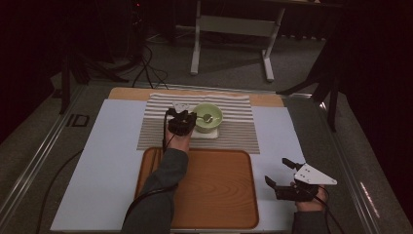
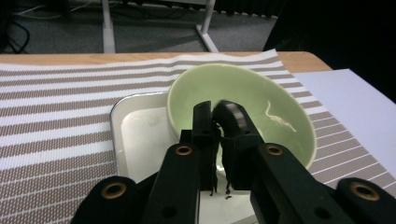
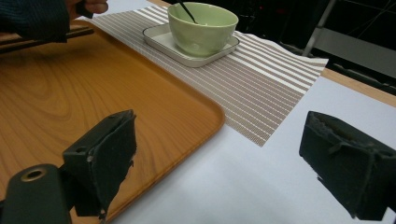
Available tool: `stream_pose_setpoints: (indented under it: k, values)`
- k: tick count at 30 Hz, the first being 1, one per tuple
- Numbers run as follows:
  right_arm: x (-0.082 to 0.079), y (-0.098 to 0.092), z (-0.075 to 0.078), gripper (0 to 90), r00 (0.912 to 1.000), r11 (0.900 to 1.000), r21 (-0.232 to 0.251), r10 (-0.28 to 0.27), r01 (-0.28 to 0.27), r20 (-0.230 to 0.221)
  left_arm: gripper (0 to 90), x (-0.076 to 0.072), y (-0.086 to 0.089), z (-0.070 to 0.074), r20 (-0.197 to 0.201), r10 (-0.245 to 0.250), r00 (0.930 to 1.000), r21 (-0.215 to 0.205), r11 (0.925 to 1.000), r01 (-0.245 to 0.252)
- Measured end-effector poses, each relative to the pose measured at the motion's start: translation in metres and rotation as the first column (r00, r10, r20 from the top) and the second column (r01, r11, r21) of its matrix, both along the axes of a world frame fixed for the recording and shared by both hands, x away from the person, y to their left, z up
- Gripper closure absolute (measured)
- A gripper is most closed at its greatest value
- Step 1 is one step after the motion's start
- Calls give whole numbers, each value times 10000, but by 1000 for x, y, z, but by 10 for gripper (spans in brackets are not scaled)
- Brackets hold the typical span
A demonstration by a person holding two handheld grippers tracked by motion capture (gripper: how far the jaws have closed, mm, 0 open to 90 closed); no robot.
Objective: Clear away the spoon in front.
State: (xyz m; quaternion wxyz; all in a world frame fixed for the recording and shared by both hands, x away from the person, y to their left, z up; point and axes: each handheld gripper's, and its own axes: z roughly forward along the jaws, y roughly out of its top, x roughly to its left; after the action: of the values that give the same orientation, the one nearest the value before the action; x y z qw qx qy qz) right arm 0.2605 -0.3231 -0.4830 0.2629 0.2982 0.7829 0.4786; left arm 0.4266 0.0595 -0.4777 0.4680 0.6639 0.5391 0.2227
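Observation:
A pale green bowl (image 1: 216, 113) stands on a small white square plate (image 1: 207, 134) on a striped placemat (image 1: 234, 131). A spoon (image 1: 208, 117) lies inside the bowl, its dark handle (image 3: 187, 11) leaning out over the rim. My left gripper (image 1: 187, 119) is at the bowl's near-left rim. In the left gripper view its jaws (image 2: 217, 116) are shut on the end of the spoon handle (image 2: 232, 117), over the bowl (image 2: 280, 107). My right gripper (image 1: 275, 173) hovers open and holds nothing, over the white table cover right of the tray; its pads (image 3: 107, 154) stand wide apart.
A wooden tray (image 1: 214, 190) lies in front of the placemat, under the person's left forearm (image 1: 165, 180). The white cover (image 1: 112, 161) spans the table top. Beyond the table's far edge stand a metal table frame (image 1: 234, 29), cables and tripod legs on the floor.

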Motion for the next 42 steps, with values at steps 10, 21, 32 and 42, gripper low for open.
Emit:
stream_pose_setpoints:
  k: [10,21,32,42]
  values:
    - [0,0,0,106,10000,10000,7,-6,6,-12,895,-3,1,17,535,-131,9985,21,9999,130]
    - [0,0,0,105,10000,10000,10,-28,27,24,896,-13,9,38,1062,-213,9941,24,9998,212]
    - [-1,0,0,106,10000,10000,24,-53,53,53,896,-27,17,57,1334,-396,9903,204,9991,372]
    - [-1,0,1,106,9999,10000,52,-62,62,84,896,-42,26,71,1506,-521,9872,512,9977,448]
